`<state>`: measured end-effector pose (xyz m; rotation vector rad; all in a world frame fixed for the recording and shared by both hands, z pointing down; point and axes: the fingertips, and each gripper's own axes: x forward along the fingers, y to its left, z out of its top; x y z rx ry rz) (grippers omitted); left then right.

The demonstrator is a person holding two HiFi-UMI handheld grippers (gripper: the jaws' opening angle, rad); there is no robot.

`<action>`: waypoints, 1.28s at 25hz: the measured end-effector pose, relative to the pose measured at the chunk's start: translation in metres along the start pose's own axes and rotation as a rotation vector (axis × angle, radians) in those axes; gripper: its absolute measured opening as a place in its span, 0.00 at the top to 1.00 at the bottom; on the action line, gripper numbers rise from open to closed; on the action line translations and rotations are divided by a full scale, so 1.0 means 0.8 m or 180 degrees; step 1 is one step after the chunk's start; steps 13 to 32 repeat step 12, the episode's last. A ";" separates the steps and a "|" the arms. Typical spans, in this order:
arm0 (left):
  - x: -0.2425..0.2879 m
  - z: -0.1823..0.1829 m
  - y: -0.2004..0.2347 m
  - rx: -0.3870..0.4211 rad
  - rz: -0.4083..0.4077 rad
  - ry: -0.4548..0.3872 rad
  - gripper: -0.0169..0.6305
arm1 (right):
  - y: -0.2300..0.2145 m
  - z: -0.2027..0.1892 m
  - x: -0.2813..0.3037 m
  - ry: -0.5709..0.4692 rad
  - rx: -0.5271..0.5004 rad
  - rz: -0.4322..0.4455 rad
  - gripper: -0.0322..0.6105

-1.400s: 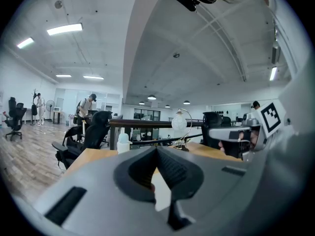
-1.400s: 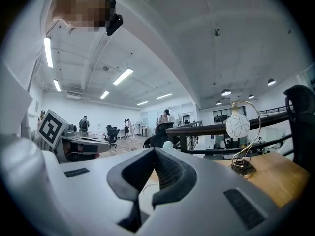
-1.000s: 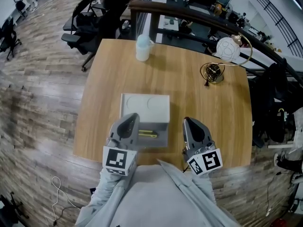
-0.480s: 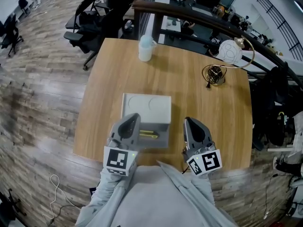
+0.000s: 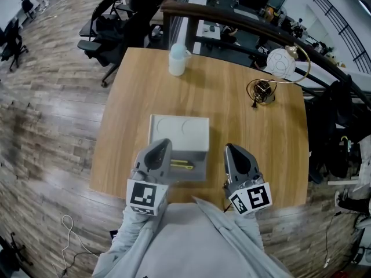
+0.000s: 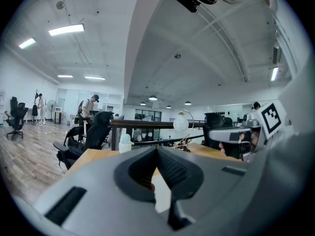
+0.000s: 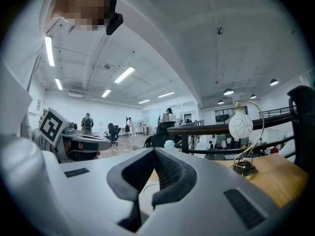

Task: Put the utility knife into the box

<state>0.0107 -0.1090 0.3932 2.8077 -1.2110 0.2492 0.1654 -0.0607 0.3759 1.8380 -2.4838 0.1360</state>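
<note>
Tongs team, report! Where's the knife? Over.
Left tongs, right tongs: shut, empty. Yellow-and-black utility knife lying inside open grey box. Nothing in the way.

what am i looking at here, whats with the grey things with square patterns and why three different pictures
There is no robot here. A person holds a two-jaw tool in each hand: the left gripper and the right gripper. The patterned cubes are part of them. The top-down picture comes from a camera on the person's head. The other two come from cameras riding on each gripper, looking along its jaws. On the wooden table sit an open box with a yellow utility knife inside, a pale bottle and a globe lamp. Both grippers have their jaws together and hold nothing.
</note>
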 end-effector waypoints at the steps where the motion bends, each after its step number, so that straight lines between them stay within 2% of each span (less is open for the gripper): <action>1: 0.000 0.000 0.000 0.0002 -0.0002 -0.0001 0.95 | 0.000 0.000 0.000 -0.0002 0.0003 -0.0003 0.92; 10: -0.003 0.003 0.000 -0.0120 0.0039 0.0022 0.95 | 0.000 0.004 -0.001 -0.0042 0.0025 -0.0010 0.92; 32: -0.004 0.002 0.000 -0.0099 0.0036 0.0020 0.95 | 0.000 0.005 -0.002 -0.0050 0.0031 -0.0018 0.92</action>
